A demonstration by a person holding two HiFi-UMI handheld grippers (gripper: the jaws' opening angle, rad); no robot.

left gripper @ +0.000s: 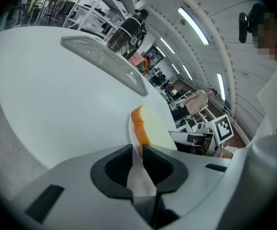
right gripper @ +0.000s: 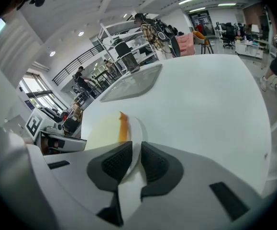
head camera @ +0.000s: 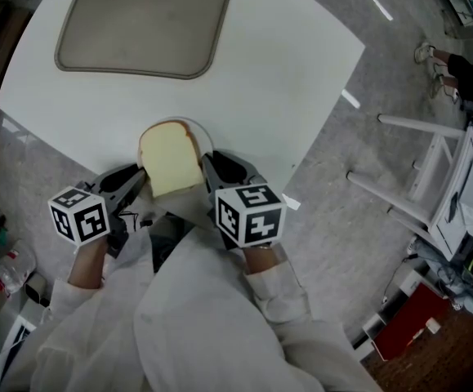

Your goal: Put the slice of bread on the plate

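- The pale, brown-crusted slice of bread (head camera: 169, 160) is lying flat on the round white plate (head camera: 207, 144), at the near edge of the white surface (head camera: 285, 80).
- The head view is showing the left hand-held gripper (head camera: 138, 178) and the right hand-held gripper (head camera: 207, 166) flanking the plate, but not how their jaws are standing.
- The left gripper view is settling that: the left hand-held gripper (left gripper: 137, 152) is pinching the plate's rim (left gripper: 130, 128), jaws nearly together, with the bread's crust (left gripper: 140, 126) just beyond.
- The right gripper view is showing the right hand-held gripper (right gripper: 136, 150) clamping the opposite rim (right gripper: 136, 133) in the same way (bread (right gripper: 105, 131) just beside the jaws).
- A grey rounded-rectangle tray (head camera: 142, 23) is sitting well apart, at the far side.
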